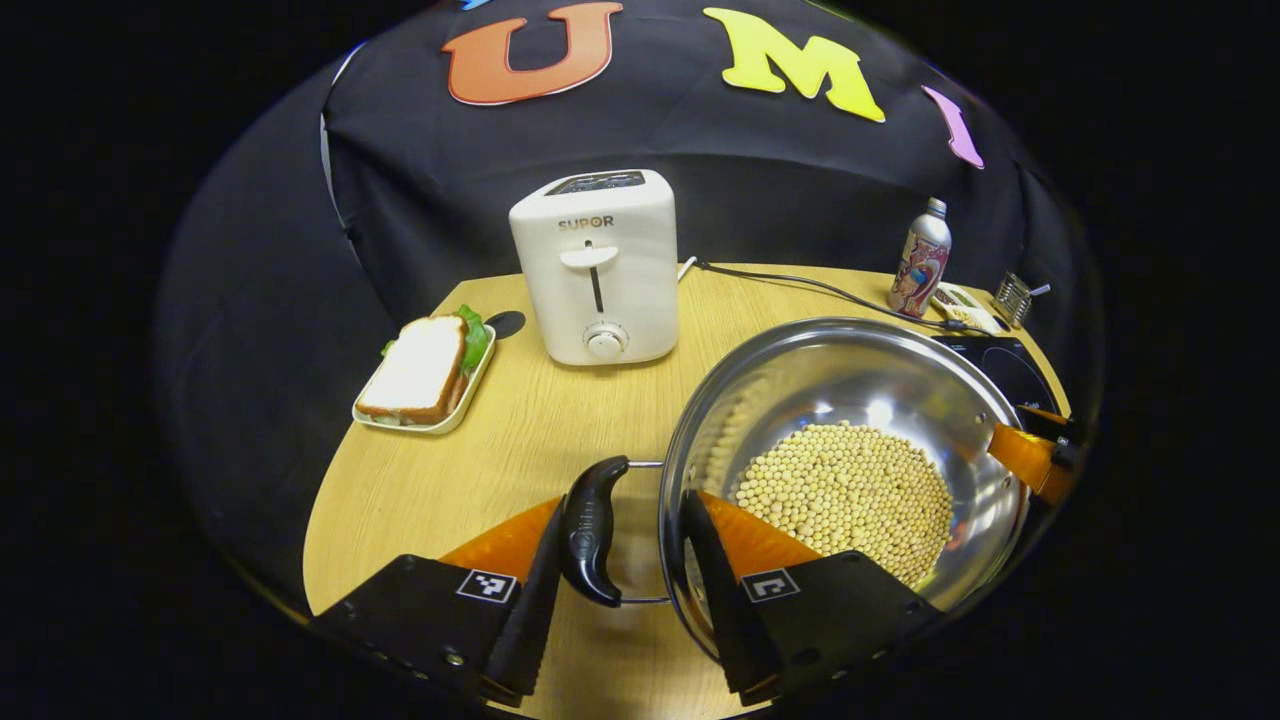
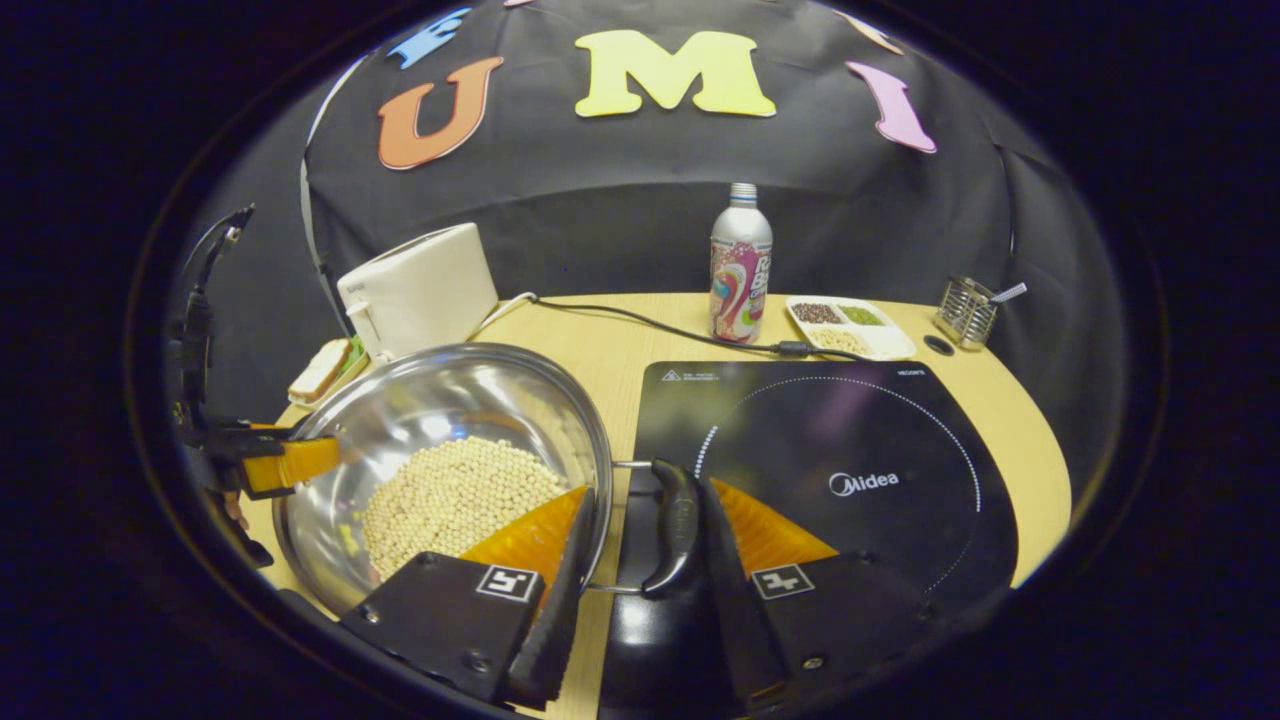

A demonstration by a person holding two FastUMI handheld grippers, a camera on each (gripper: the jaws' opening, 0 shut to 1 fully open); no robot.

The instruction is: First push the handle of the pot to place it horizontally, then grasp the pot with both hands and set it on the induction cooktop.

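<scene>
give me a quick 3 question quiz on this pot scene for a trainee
1. True or false: the pot already sits on the induction cooktop.
2. What fills the bottom of the pot? A) rice B) pale round beans C) water
3. Fill in: each gripper's fingers straddle a black ____ at the pot's rim.

Key
1. False: the pot stands on the table beside the cooktop.
2. B: beans.
3. handle: the left gripper brackets one handle, the right gripper the other handle, at opposite sides of the rim.
</scene>
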